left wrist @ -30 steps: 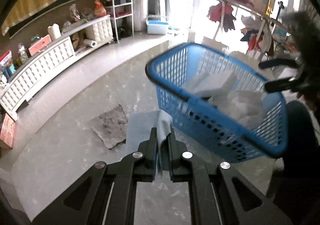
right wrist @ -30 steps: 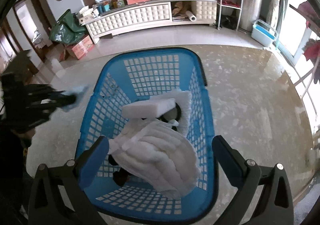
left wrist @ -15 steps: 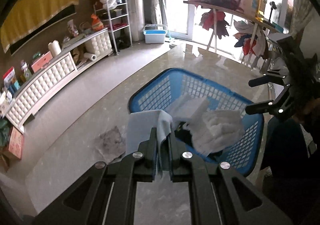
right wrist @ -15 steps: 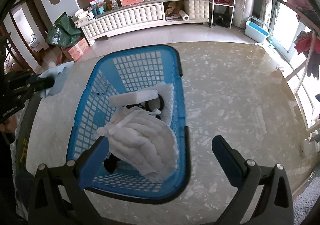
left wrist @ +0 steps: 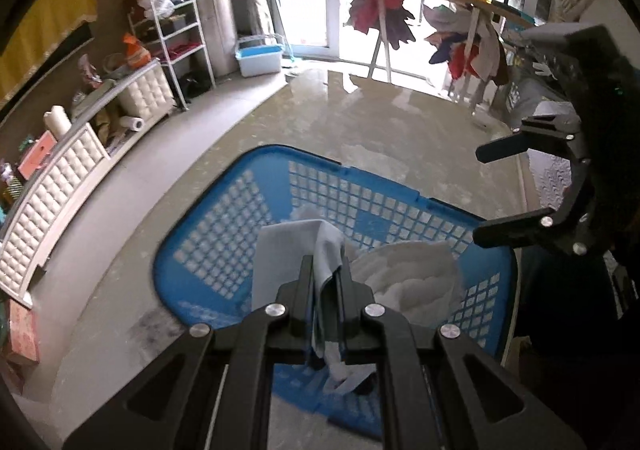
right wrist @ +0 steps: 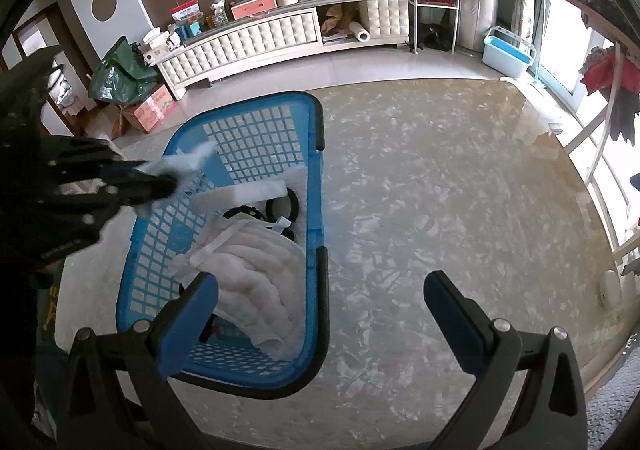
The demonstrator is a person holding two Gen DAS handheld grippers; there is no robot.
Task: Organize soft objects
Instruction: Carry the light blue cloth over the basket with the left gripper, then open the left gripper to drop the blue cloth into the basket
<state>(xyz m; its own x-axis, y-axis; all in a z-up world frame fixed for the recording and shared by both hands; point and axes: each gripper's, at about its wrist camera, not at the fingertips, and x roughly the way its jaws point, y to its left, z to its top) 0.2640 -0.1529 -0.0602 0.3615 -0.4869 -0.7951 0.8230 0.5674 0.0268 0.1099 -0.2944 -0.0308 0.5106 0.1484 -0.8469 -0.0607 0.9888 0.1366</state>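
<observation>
- While clamped tight on a pale blue cloth [left wrist: 286, 250], left gripper [left wrist: 323, 274] hangs over the near-left rim of the blue laundry basket [left wrist: 224, 250], low centre of the left wrist view.
- Cloth drapes forward from the jaws, its free fold already above the basket's open mesh floor.
- Inside the basket: a white quilted pad [right wrist: 256, 270] and a flat white sponge-like block [right wrist: 240, 193], lying along the basket's long axis.
- Right gripper [right wrist: 320, 310], jaws wide apart and holding nothing, sits at the basket's near end, bottom of the right wrist view.
- Likely next: release straight down; empty mesh lies ahead and left of the pad.
</observation>
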